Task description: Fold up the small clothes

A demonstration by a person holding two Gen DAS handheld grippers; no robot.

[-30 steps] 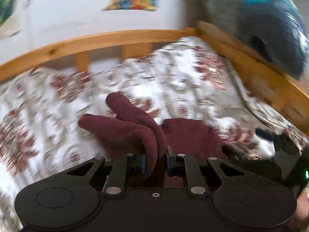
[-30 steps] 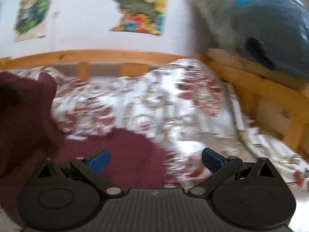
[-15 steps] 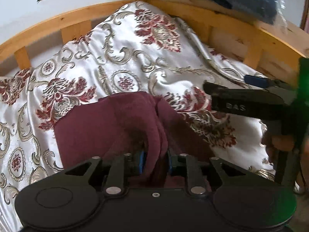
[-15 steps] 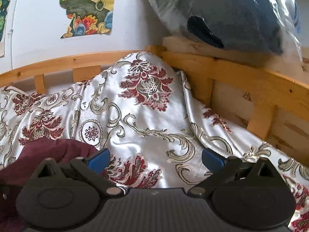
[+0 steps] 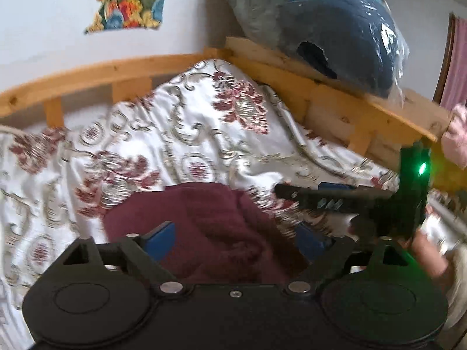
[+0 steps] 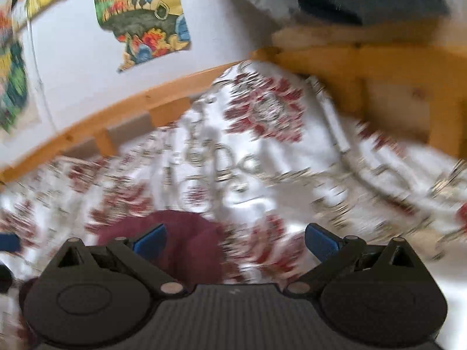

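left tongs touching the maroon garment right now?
Cannot tell. Left wrist view shows the left tongs open astride the maroon garment, pads overlapping cloth, but blur hides any contact.

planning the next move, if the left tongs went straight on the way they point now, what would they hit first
Most likely the maroon garment, lying on the floral bedspread right between the open left tongs. Depth is hard to judge through the blur.

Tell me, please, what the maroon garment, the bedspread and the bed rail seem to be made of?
Maroon garment: probably fleece or soft knit; matte, fuzzy, thick folds.
Bedspread: likely satin-like woven fabric; glossy highlights on its floral pattern.
Bed rail: light wood, apparently pine; visible knots and grain.
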